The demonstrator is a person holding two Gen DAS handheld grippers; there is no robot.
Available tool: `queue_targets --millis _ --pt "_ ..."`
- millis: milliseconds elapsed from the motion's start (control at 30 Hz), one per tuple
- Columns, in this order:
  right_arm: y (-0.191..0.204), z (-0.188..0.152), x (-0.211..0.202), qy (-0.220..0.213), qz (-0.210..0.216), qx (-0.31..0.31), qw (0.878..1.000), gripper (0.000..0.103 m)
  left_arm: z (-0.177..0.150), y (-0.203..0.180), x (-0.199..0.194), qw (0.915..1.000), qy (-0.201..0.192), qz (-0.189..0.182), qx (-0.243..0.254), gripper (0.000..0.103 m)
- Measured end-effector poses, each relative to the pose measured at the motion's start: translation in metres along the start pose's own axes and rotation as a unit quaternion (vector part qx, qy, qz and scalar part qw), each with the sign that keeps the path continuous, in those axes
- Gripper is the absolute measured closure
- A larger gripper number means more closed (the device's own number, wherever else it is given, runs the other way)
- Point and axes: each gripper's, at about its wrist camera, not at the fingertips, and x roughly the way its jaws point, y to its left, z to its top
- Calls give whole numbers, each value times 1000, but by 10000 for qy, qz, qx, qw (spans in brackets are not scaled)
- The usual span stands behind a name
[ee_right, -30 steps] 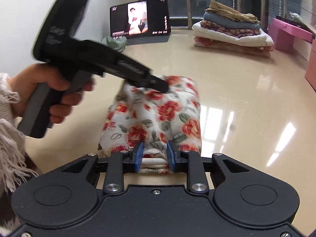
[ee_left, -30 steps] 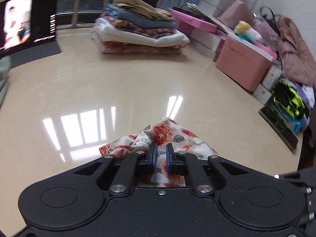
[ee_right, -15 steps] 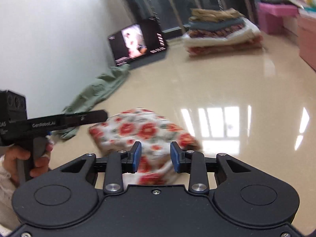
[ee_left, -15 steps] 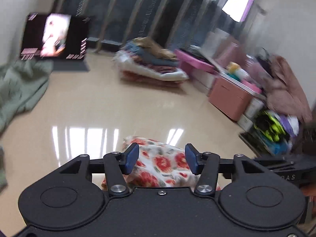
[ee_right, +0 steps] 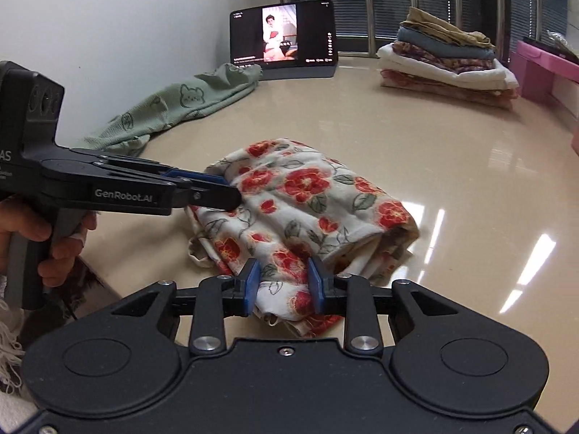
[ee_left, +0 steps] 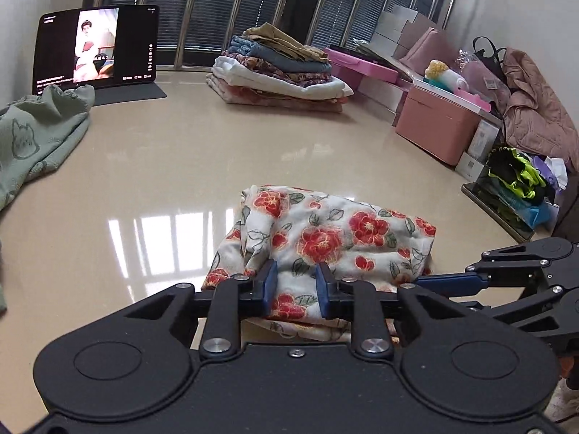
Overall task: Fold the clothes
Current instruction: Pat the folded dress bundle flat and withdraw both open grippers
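Your floral garment (ee_left: 325, 238) sits folded in a loose bundle on the glossy beige worktop (ee_left: 152, 181), near its front edge. Your left gripper (ee_left: 295, 282) has its fingers narrowly apart and closing, a fold of the floral cloth between the blue pads. Your right gripper (ee_right: 282, 284) is likewise narrowly apart and closing, with the bundle's near corner bunched between its pads. Green garment (ee_right: 173, 108) lies crumpled at the left by the tablet (ee_right: 284, 38). Stack of folded clothes (ee_left: 275, 68) sits at the far side, well apart from the bundle.
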Motion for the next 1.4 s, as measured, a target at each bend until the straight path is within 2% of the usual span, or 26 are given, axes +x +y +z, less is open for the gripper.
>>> queue_targets --millis 233,433,600,667,767,800,833,867,900,933,1000,1100,1200,1400 --pt "-11 4 -5 242 -143 -244 9993 72 -10 -26 -2 9996 3 270 -59 79" --pt "-18 4 -9 452 -91 -566 9973 72 -23 -34 -11 9976 88 335 -594 78" --pt "-20 5 -8 427 -31 -798 9959 72 -29 -30 -21 9940 -137 303 -1045 78" --pt "-22 6 -7 343 -108 -785 9963 70 -26 -25 -28 9920 -256 239 -1209 72" --pt "-31 8 -17 41 -179 -343 9992 59 -19 -19 -47 9887 -598 259 -1352 42" --pt "-34 8 -25 -95 -193 -178 9996 45 -17 -17 -55 9871 -727 323 -1389 25" --pt "-36 7 -34 -241 -213 -36 9995 30 -16 -15 -63 9855 -851 396 -1411 15" --pt "-37 6 -42 -356 -221 53 9991 22 -14 -14 -70 9843 -949 460 -1417 11" --pt "-38 4 -49 -442 -233 144 9986 6 -13 -14 -76 9833 -1021 512 -1417 5" --pt "-39 2 -57 -524 -242 234 9981 1 -13 -13 -82 9824 -1077 559 -1419 0" --pt "-38 -4 -69 -586 -200 430 9972 0 -15 -14 -88 9807 -1102 615 -1495 0" --pt "-36 -12 -73 -436 -130 687 9966 0 -20 -16 -94 9777 -1081 635 -1683 0" --pt "-33 -19 -70 -305 -80 828 9961 0 -25 -22 -94 9800 -971 517 -1660 0" --pt "-28 -18 -62 -222 -26 891 9958 0 -30 -30 -95 9838 -913 611 -1417 0"
